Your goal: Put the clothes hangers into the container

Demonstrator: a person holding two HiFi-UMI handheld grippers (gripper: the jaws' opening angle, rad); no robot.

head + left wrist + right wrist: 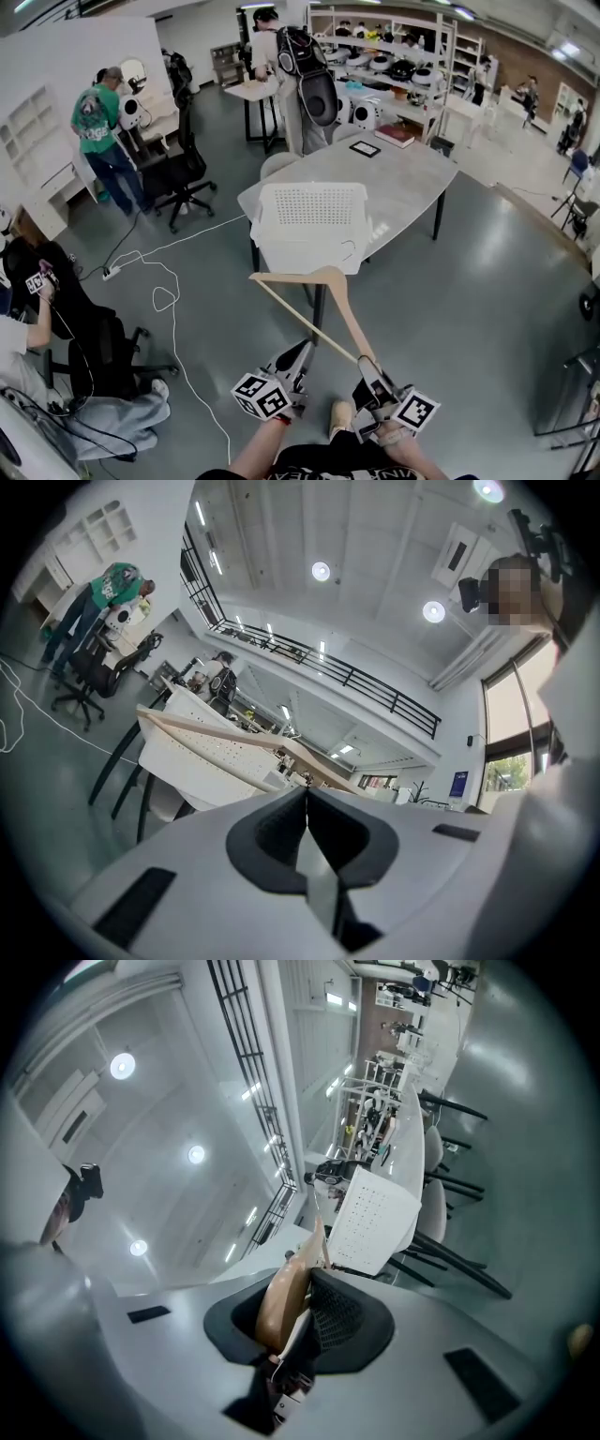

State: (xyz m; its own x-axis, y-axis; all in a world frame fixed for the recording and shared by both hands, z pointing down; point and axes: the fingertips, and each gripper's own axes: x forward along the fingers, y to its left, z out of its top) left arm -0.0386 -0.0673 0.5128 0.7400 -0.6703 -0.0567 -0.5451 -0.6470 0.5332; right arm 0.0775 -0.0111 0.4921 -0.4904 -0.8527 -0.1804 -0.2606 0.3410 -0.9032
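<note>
Nearest the camera, the right gripper (364,361) is seen with its jaws clamped on one shoulder end of a wooden clothes hanger (344,309). In the right gripper view the pale wood (286,1297) is pinched between the dark pads. Just beside it, the left gripper (300,351) is held with its jaws pressed together and nothing between them, as the left gripper view confirms (307,794).

The task is judged to be at an early stage. The hanger is carried in the air, ahead of both pairs of jaws and short of the white perforated basket (305,253), which stands on the grey bench (403,178). No hanger can be made out inside the basket. The hanger is yet to be brought over the rim and let go.

The hanger's long axis, along its bar, runs from the right jaws forward and leftward, so the free end lies ahead of the left jaws. Its wire hook is pointed away from the jaws, toward the basket's near wall.
</note>
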